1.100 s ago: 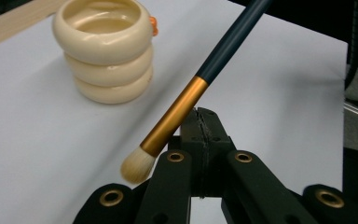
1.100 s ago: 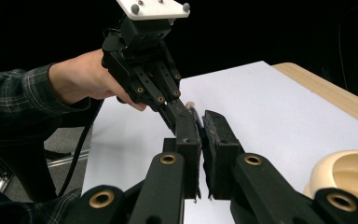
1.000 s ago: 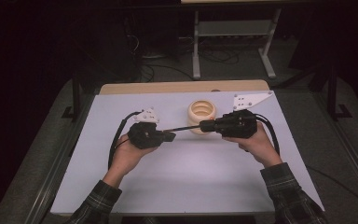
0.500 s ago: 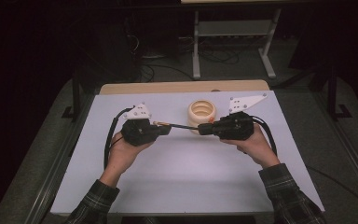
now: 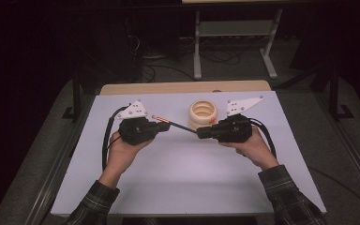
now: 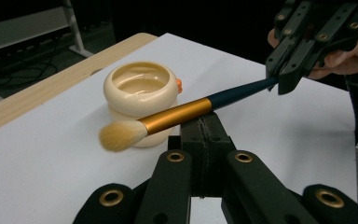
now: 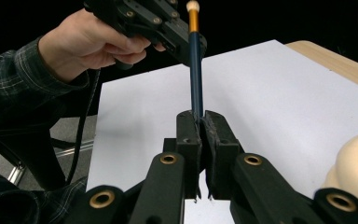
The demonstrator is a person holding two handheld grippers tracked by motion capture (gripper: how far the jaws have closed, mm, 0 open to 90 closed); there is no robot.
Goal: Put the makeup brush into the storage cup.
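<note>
A brush (image 5: 178,125) with a dark blue handle, gold ferrule (image 6: 177,114) and tan bristles hangs above the white table sheet (image 5: 183,178). My right gripper (image 5: 199,133) is shut on the handle's end (image 7: 196,109); the left gripper view shows that grip on the handle (image 6: 279,83). My left gripper (image 5: 165,125) is shut with nothing between its jaws. The brush lies across, just past its tips (image 6: 204,125). A cream ring-shaped pot (image 5: 203,114) stands right behind the brush, bristles in front of its wall (image 6: 140,88).
The pot has a small orange bit (image 6: 179,85) on its side. A bare wooden table edge (image 5: 183,87) runs along the far side of the sheet. Beyond it, on the dark floor, stand a metal stand (image 5: 234,47) and cables.
The left gripper has shifted a little to the left and away from me. The brush now slants, its bristle end reaching past the left gripper. The right gripper keeps its grip.
</note>
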